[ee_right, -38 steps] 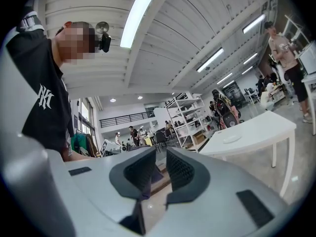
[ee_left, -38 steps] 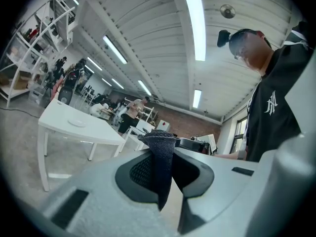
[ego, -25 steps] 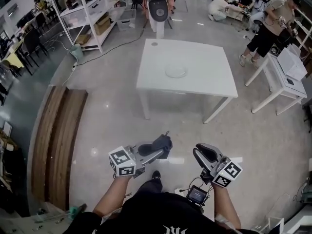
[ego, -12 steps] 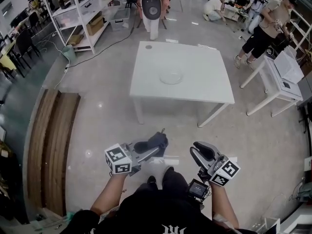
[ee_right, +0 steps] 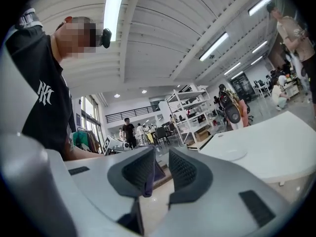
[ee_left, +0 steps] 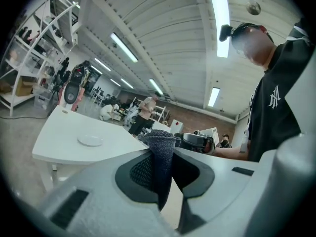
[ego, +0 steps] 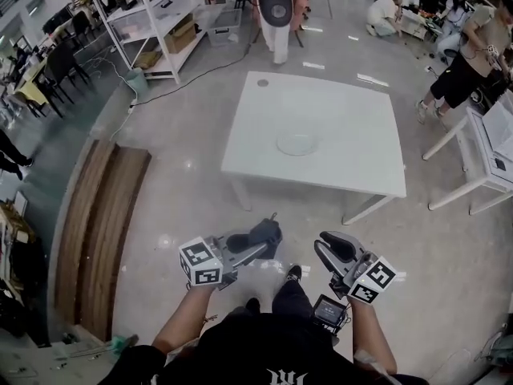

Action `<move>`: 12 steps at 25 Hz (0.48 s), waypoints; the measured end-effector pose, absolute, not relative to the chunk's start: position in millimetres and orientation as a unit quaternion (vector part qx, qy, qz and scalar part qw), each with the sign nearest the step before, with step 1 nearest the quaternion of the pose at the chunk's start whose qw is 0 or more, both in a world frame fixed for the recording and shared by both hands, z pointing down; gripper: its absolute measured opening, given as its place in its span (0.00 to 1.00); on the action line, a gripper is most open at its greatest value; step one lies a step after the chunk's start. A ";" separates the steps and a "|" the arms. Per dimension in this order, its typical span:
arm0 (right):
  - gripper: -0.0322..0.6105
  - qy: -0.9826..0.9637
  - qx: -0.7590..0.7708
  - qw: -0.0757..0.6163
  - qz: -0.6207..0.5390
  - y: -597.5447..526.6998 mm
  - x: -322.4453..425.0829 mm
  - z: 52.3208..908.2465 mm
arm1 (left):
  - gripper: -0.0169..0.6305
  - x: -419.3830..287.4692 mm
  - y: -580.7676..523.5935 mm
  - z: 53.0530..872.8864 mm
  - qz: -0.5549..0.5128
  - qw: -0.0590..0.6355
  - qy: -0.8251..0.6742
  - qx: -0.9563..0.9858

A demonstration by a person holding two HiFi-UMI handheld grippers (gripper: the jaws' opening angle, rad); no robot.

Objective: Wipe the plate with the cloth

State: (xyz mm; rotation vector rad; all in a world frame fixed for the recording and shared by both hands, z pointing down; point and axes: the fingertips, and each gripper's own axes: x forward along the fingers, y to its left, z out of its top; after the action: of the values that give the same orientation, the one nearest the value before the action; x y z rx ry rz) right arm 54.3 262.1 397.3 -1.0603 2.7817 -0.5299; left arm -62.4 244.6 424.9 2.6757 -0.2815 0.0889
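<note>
Plate (ego: 296,143), clear, mid-worktop (ego: 361,103), well apart from dark cloth (ego: 271,230) clamped in left gripper (ego: 260,247); right gripper (ego: 330,249) parted, empty; advisable: close in first, lay cloth flat, steady rim.

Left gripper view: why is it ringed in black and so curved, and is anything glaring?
Left gripper view: a wide-angle lens bows the ceiling lines and darkens the corners; the ceiling lamp glares white. Right gripper view: the same bowing and a washed-out lamp strip. Head view: lamp glints on the floor, milder curving.
</note>
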 end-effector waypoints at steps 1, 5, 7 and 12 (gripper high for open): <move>0.15 0.921 -0.344 0.058 -0.173 251.4 63.1 396.8 | 0.10 -54.3 234.5 424.1 0.032 0.221 -0.107 0.969; 0.15 0.927 -0.328 0.062 -0.171 210.4 99.4 393.1 | 0.10 -25.7 194.9 414.8 0.033 0.214 -0.129 0.968; 0.15 0.929 -0.319 0.067 -0.176 193.8 113.5 391.3 | 0.10 -14.8 179.7 409.4 0.036 0.211 -0.139 0.967; 0.15 0.938 -0.282 0.074 -0.190 165.8 133.3 396.6 | 0.10 8.6 155.0 404.8 0.042 0.207 -0.163 0.964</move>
State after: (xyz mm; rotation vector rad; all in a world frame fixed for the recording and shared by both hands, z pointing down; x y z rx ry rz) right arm 133.3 165.8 396.6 -0.8460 2.8133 -0.5698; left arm 8.6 155.0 404.8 2.6838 -0.4538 0.1163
